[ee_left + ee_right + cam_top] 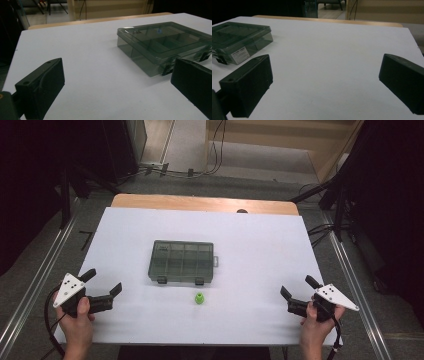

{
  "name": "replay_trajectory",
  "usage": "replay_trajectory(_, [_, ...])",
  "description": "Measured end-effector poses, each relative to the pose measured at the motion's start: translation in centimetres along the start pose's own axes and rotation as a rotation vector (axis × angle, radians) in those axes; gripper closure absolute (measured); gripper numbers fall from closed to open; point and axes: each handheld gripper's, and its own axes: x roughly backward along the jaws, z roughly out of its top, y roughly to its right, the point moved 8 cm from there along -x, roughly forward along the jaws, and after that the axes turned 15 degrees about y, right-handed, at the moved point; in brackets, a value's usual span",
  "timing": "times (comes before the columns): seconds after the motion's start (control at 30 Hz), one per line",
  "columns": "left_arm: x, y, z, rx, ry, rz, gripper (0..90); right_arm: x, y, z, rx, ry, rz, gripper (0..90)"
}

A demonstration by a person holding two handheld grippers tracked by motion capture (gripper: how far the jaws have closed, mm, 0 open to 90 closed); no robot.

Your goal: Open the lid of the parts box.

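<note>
L hand-held gripper (104,282) & R hand-held gripper (299,287): jaws wide apart, empty, seemingly low over table.

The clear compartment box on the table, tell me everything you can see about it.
The compartment box is a flat rectangular case of smoky, see-through plastic. Dividers split it into small compartments that look empty. Its lid is shut, with two dark latches on the near edge and a white label on one side. It lies flat mid-table; nothing touches it.
</note>
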Motion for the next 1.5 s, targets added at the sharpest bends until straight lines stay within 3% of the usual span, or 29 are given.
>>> replay_trajectory(0.2, [-0.7, 1.6, 0.1, -0.005, -0.014, -0.041, 0.0, -0.3, -1.0, 0.8, -0.033, 0.017, 0.032, 0.0])
replay_trajectory(0.57, [-1.7, 3.5, 0.0, 0.001, -0.019, -0.086, 0.0, -1.3, -2.9, 0.7, -0.012, -0.01, 0.081, 0.0])
replay_trajectory(0.9, [-2.3, 4.7, -0.3, 0.03, -0.038, -0.123, 0.0, -2.1, -4.7, 0.6, 0.004, -0.029, 0.133, 0.0])
replay_trajectory(1.13, [-2.8, 5.8, -0.5, 0.029, -0.049, -0.152, 0.0, -2.3, -5.7, 0.6, -0.027, -0.034, 0.16, 0.0])
replay_trajectory(1.3, [-3.1, 7.0, -0.3, 0.063, -0.038, -0.188, 0.0, -2.6, -6.7, 0.7, 0.016, -0.034, 0.169, 0.0])
replay_trajectory(1.37, [-3.2, 7.3, -0.1, 0.076, -0.028, -0.191, 0.0, -2.5, -7.4, 0.6, 0.003, -0.038, 0.18, 0.0])
replay_trajectory(1.5, [-3.6, 8.0, 0.0, 0.071, -0.035, -0.199, 0.0, -3.1, -8.7, 0.2, 0.024, -0.065, 0.195, 0.0])
